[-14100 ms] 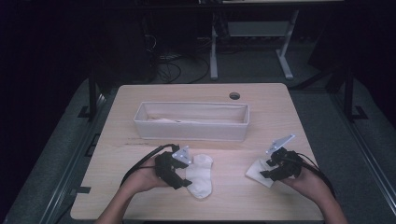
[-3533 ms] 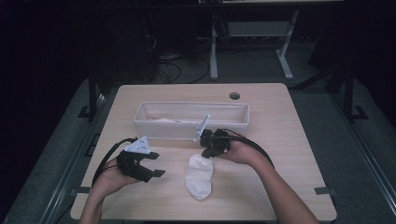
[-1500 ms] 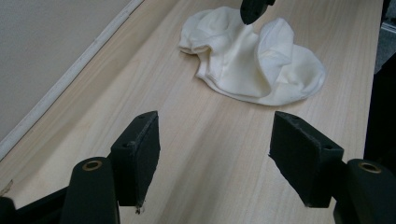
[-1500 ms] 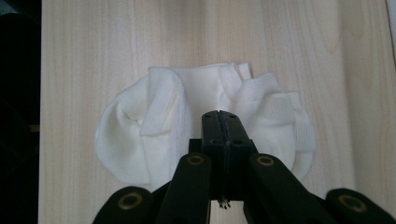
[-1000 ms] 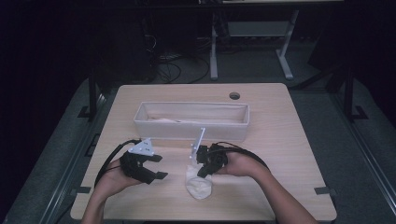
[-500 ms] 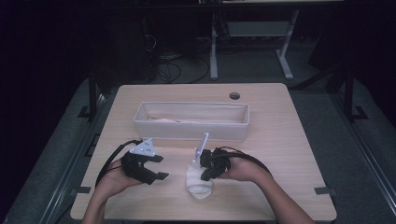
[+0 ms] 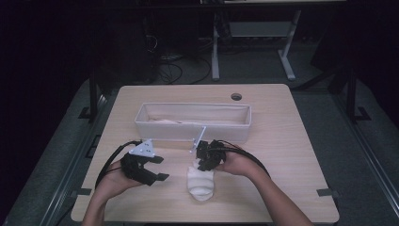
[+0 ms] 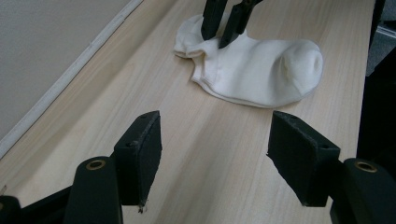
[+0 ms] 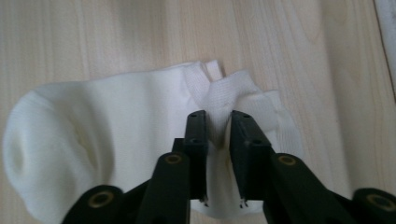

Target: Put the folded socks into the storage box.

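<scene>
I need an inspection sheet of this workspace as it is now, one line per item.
Surface: light wooden table, cable hole near the far edge.
Job's things: white socks, folded flat; long white bin behind them, pale cloth inside.
Clutter: nothing seen.
Grippers: right hand-held gripper pinches the socks' cuff end, its jaws have just been opening slightly; left hand-held gripper open, held beside the socks, apart from them.
Cables: a black cable trails from each gripper over the table.
Surroundings: dark room, grey floor, desk legs and loose wires behind.
</scene>
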`<state>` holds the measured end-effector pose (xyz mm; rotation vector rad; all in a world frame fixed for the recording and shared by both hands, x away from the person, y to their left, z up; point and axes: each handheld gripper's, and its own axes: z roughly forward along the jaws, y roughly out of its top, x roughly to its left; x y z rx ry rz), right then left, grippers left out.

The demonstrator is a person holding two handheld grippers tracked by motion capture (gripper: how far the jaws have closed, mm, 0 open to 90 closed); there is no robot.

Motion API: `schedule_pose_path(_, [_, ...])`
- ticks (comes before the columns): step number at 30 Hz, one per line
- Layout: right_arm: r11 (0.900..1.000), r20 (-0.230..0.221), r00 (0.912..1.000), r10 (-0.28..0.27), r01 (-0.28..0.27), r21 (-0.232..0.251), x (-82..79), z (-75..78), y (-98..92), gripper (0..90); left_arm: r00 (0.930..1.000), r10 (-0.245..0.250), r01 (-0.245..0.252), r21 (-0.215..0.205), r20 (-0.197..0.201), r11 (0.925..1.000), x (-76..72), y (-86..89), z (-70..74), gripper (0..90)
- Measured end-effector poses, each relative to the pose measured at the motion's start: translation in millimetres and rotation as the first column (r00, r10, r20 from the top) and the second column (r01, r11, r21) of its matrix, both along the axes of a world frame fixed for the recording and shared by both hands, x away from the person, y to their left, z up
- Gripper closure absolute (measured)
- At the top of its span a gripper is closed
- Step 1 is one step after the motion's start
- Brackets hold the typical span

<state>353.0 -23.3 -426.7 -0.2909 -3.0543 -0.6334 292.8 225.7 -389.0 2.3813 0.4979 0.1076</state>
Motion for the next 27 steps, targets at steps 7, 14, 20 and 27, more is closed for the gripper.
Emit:
schedule_pose_path(7, [1.000,0.011,0.9999,0.001,-0.001,0.004,-2.0,9.3,-1.8,86.3,1.0000,0.004,-0.004,-0.005,-0.001,1.0000,0.2,1.3,0.0,34.9])
schedule_pose_path(14, [1.000,0.042,0.9990,-0.017,0.016,0.012,-1.6,18.4,-3.5,85.3,1.0000,-0.001,0.001,-0.001,0.003,1.0000,-0.3,-0.1,1.0,34.9])
schedule_pose_path(20, [1.000,0.032,0.9992,-0.022,0.022,-0.007,0.6,4.8,-0.2,82.2,1.0000,0.000,0.000,-0.002,-0.002,1.0000,0.0,-0.7,-0.6,34.9])
schedule_pose_path(27, [0.999,0.056,0.9979,-0.033,0.032,0.010,3.3,7.7,-4.4,81.5,1.0000,-0.001,0.001,-0.002,0.004,1.0000,-0.1,0.2,1.0,34.9])
